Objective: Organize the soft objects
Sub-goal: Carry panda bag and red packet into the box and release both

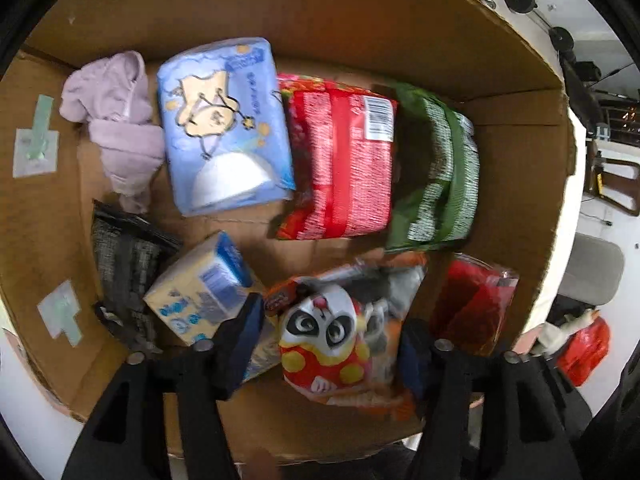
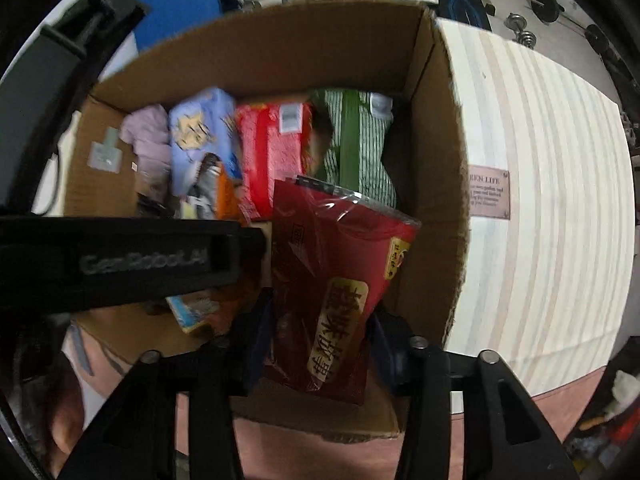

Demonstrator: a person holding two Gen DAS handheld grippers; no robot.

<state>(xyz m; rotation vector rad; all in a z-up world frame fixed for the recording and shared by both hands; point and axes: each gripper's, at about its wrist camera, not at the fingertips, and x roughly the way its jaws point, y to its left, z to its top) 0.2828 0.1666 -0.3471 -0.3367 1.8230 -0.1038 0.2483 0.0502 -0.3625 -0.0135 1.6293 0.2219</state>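
Both grippers are over an open cardboard box [image 1: 520, 128]. My left gripper [image 1: 332, 340] is shut on a panda snack bag [image 1: 344, 332] and holds it low inside the box. My right gripper [image 2: 320, 340] is shut on a dark red snack bag [image 2: 340, 276] at the box's near right corner; that bag also shows in the left wrist view [image 1: 472, 304]. In the box lie a lilac cloth [image 1: 120, 120], a blue tissue pack [image 1: 224, 124], a red packet [image 1: 344, 160], a green packet [image 1: 444, 176], a small tissue box [image 1: 200, 288] and a black bag [image 1: 124, 264].
The box [image 2: 436, 128] stands on a striped pale tabletop [image 2: 552, 200] with a brown label [image 2: 490, 192]. The left gripper's black body [image 2: 120, 260] crosses the right wrist view. A blue board [image 2: 180, 12] lies behind the box. Weights and a chair are beyond the table.
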